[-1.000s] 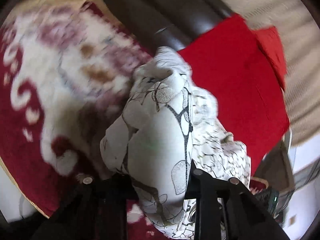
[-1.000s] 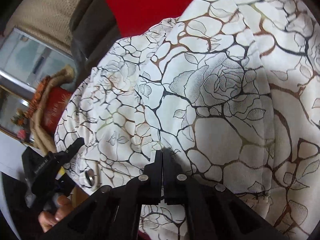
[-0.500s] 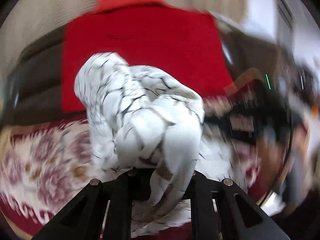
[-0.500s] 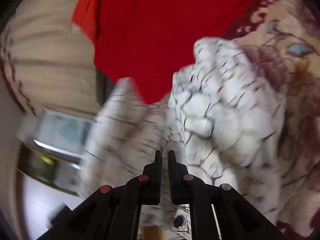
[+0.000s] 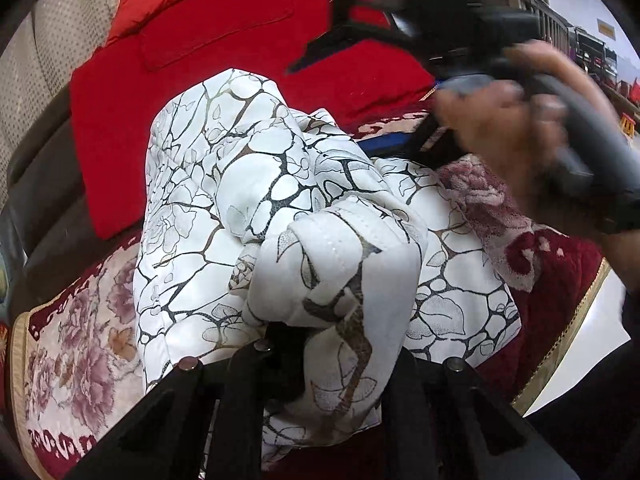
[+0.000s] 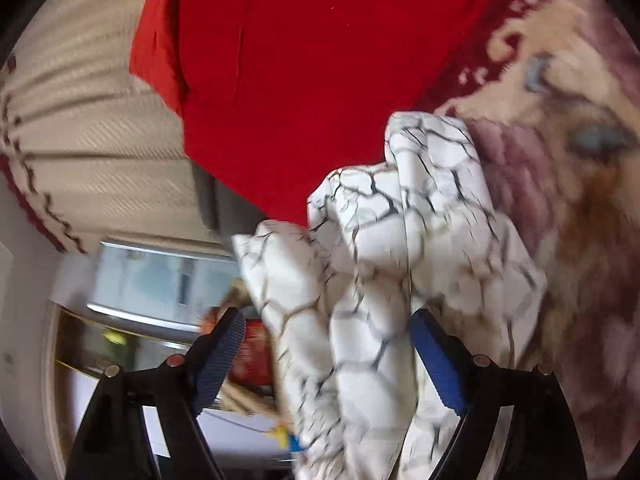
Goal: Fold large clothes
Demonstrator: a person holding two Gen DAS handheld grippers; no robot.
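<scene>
A: Garment (image 5: 280,184), white with a dark vein-and-rose print, is bunched in a heap on the rug (image 5: 76,328) in the left wrist view, its far edge lying over the red cloth (image 5: 224,40). Where is the left gripper (image 5: 324,356)?

B: At the near end of the heap. A thick fold of the garment sits pinched between its nearly closed jaws and hangs down over them.

A: And the other tool?

B: Upper right in that view: the right gripper (image 5: 316,28) stands above the red cloth, clear of the garment, jaws spread, a hand (image 5: 516,120) round its handle.

A: Now the right wrist view.

B: It is blurred. The right gripper (image 6: 324,348) has just been opening; its blue pads (image 6: 436,364) stand wide apart. The garment (image 6: 400,264) lies between them, loose, and whether a pad touches it I cannot tell. Behind it are the red cloth (image 6: 312,60) and, to the right, the rug (image 6: 580,208).
</scene>
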